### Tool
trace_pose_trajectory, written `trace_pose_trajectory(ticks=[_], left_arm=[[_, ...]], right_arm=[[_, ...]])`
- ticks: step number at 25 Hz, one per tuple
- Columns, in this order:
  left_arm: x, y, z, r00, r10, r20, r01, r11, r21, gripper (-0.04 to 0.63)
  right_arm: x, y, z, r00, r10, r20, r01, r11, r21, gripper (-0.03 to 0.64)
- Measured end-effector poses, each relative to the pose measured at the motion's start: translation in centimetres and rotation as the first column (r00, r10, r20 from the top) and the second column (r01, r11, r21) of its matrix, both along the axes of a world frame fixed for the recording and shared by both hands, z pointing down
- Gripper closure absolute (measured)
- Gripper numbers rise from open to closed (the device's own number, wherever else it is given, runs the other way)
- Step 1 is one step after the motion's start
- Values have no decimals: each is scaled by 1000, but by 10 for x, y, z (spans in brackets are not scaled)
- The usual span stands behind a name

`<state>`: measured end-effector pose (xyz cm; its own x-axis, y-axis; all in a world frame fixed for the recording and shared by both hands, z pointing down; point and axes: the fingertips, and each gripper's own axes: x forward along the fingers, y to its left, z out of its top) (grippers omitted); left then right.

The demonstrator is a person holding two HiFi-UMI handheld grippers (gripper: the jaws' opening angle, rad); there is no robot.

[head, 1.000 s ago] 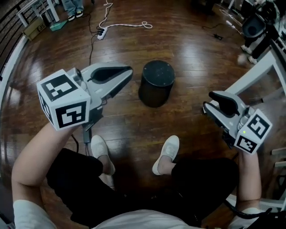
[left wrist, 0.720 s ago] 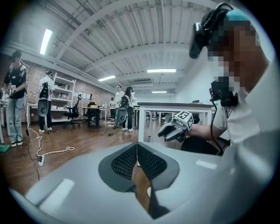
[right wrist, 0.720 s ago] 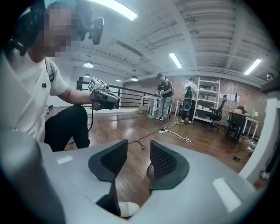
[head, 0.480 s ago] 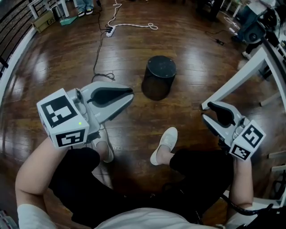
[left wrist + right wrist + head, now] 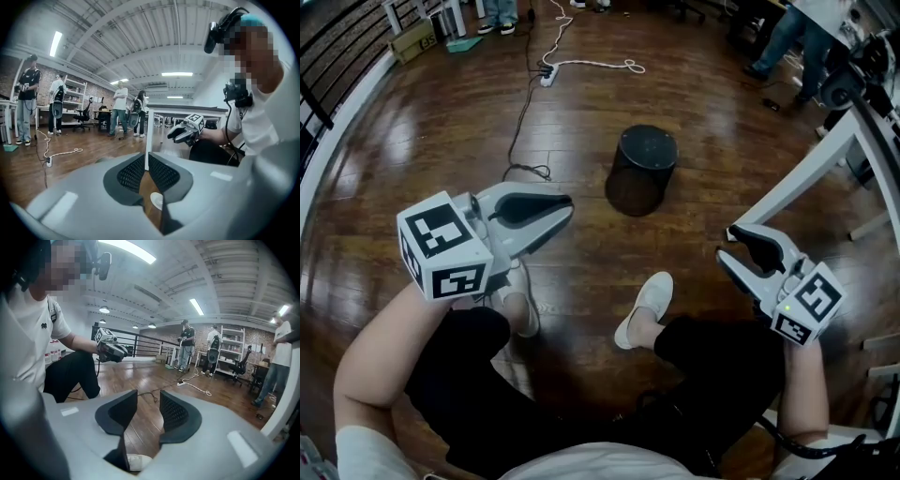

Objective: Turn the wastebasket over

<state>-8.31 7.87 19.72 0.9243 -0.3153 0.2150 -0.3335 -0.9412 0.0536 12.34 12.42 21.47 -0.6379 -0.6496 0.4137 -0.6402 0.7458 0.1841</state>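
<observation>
The black wastebasket [image 5: 642, 169] stands on the wooden floor [image 5: 581, 112] with its closed end up, on the far side of both grippers and touched by neither. The left gripper [image 5: 570, 208], nearer left, has its jaws all but clenched on nothing, having just eased a crack. The right gripper [image 5: 727, 242], nearer right, has its empty jaws released, though they have just narrowed slightly.

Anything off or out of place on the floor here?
Wastebasket stands alone mid-floor; its top looks closed, so it may be base-up. A corded power strip lies loose on the floor beyond it. No spill.
</observation>
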Motion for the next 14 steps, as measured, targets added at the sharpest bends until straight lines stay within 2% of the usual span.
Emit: trace_pose_trajectory(ticks=[4, 9, 14], left_arm=[[1, -4, 8, 993, 28, 114, -27, 1000, -9, 578], [20, 21, 34, 963, 113, 245, -108, 994, -35, 578], [30, 42, 46, 947, 162, 277, -157, 987, -41, 578]], right_arm=[[-2, -6, -4, 1000, -8, -20, 7, 1000, -21, 466], [0, 4, -2, 999, -28, -42, 26, 999, -33, 466], [-2, 17, 5, 998, -34, -50, 32, 999, -42, 466]])
